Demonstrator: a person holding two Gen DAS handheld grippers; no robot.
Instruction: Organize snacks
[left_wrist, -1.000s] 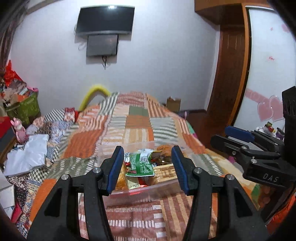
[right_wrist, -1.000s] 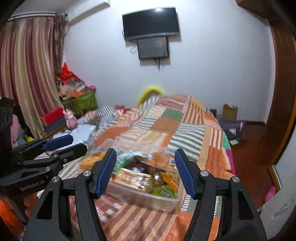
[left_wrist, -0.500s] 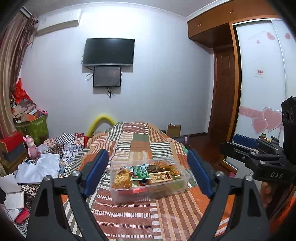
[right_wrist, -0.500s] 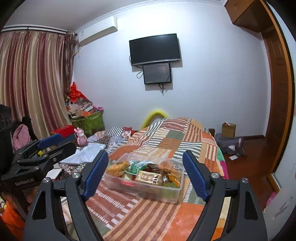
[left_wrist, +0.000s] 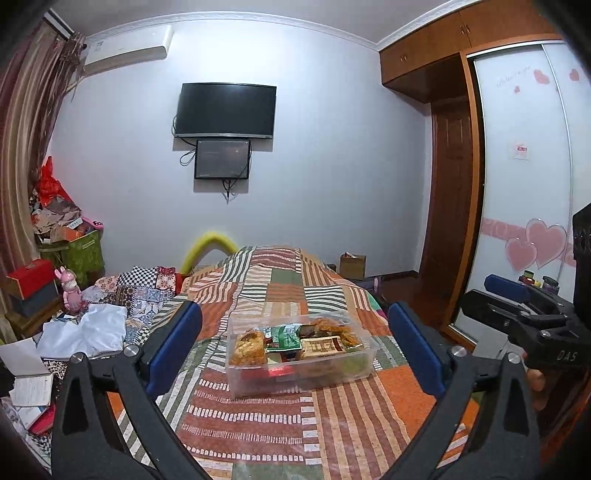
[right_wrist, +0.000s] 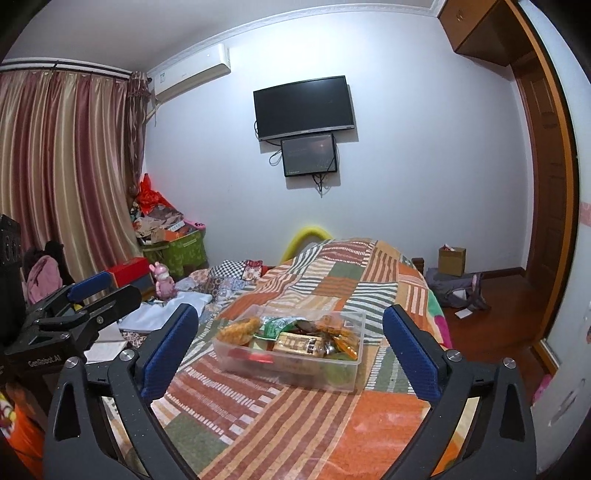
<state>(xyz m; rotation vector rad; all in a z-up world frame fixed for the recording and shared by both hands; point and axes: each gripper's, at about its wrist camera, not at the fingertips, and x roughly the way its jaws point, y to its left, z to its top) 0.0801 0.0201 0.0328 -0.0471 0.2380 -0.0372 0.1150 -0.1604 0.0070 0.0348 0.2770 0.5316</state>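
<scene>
Patchwork bedding in orange, green and white stripes covered the bed (left_wrist: 295, 291), which ran away from both cameras toward a white wall carrying a dark television (left_wrist: 225, 110) with a smaller screen (left_wrist: 222, 159) under it. On the quilt sat a clear plastic box (left_wrist: 300, 376) filled with snack packets, among them a green packet (left_wrist: 283, 336) and a brown bar (left_wrist: 322, 346).

From the left wrist view, the left gripper (left_wrist: 293, 352) was spread wide and held nothing; the box lay on the bed beyond and between its blue pads (left_wrist: 173, 345), apart from both, roughly at 12 o'clock. The right gripper (left_wrist: 517, 306) showed at 3 o'clock in that view, off the bed's edge.

From the right wrist view, the right gripper (right_wrist: 290, 349) was likewise wide apart and empty, with the box (right_wrist: 288, 363) ahead between its pads (right_wrist: 410, 350), touching neither. The left gripper (right_wrist: 88, 295) appeared at 9 o'clock. Striped curtains (right_wrist: 59, 162) hung at 10 o'clock.
</scene>
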